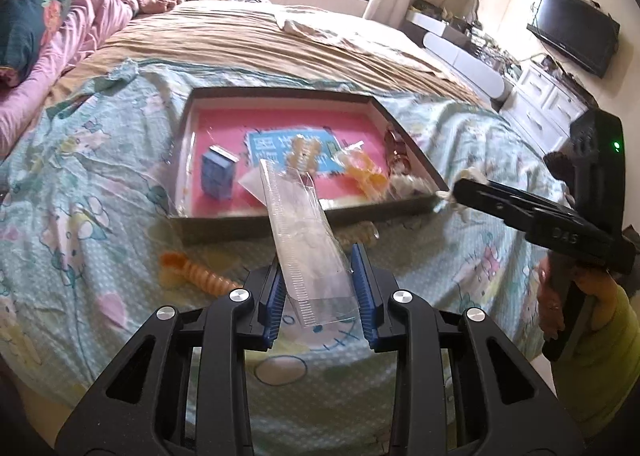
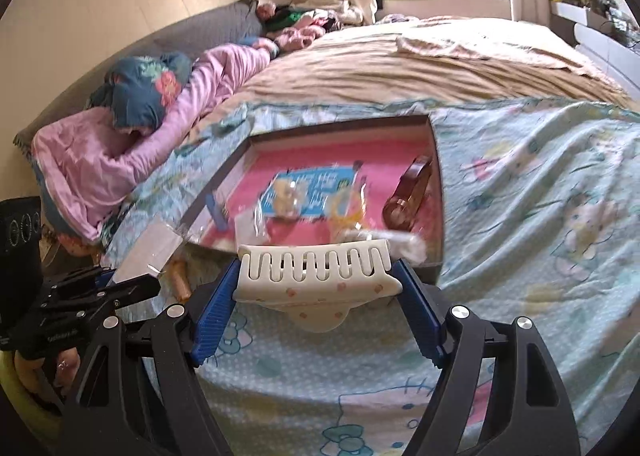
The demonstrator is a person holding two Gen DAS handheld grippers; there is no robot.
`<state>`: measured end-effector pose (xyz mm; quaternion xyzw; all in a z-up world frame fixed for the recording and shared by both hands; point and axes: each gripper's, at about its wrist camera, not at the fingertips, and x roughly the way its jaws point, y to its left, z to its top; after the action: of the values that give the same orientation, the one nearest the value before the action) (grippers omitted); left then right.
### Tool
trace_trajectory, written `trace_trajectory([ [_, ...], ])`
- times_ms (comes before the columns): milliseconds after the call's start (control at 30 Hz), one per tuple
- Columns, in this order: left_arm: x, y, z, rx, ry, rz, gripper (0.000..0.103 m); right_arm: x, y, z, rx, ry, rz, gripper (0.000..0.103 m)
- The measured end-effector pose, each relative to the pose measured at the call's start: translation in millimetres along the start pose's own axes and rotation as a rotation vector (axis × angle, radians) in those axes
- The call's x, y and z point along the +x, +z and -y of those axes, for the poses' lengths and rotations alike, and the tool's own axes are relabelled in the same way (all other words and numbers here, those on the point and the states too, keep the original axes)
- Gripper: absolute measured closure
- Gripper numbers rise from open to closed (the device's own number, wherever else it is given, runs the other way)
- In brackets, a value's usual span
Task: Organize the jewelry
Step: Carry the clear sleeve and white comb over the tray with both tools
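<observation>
The white claw hair clip [image 2: 316,276] is gripped end to end by the right gripper [image 2: 318,302], above the blanket [image 2: 520,216] near the tray's [image 2: 437,192] front edge. The left gripper [image 1: 320,292] pinches a clear plastic sleeve [image 1: 304,232]. Best carry the clip level past the rim and release it over bare pink floor.

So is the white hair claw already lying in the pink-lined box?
No, the white hair claw sits clamped between the right gripper pads, short of the box.
</observation>
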<state>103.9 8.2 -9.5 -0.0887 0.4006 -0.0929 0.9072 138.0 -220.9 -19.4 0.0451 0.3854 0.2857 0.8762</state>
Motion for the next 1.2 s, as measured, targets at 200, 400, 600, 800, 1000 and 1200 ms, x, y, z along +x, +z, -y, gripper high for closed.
trace_trajectory([
  [200, -5.5, 8.6, -10.1, -0.026, 0.007, 0.025, 0.080, -8.0, 11.7, -2.1, -0.001, -0.008, 0.047, 0.028],
  [400, -9.5, 18.8, -19.4, -0.051, 0.009, 0.043, 0.080, -15.6, 23.4, -3.9, -0.012, -0.010, 0.080, 0.028],
  [600, -9.5, 29.9, -21.2, -0.052, 0.014, 0.050, 0.081, -20.8, 34.4, -6.2, -0.006, -0.003, 0.112, 0.028],
  [800, -7.2, 43.3, -20.7, -0.046, 0.016, 0.058, 0.081, -23.7, 44.0, -6.6, 0.000, 0.001, 0.136, 0.028],
  [1000, -5.3, 55.6, -21.2, -0.058, 0.008, 0.065, 0.081, -27.9, 50.2, -5.4, 0.007, 0.003, 0.156, 0.028],
  [1200, -4.9, 65.4, -20.2, -0.065, -0.001, 0.079, 0.081, -31.9, 57.1, -5.7, 0.002, 0.004, 0.178, 0.028],
])
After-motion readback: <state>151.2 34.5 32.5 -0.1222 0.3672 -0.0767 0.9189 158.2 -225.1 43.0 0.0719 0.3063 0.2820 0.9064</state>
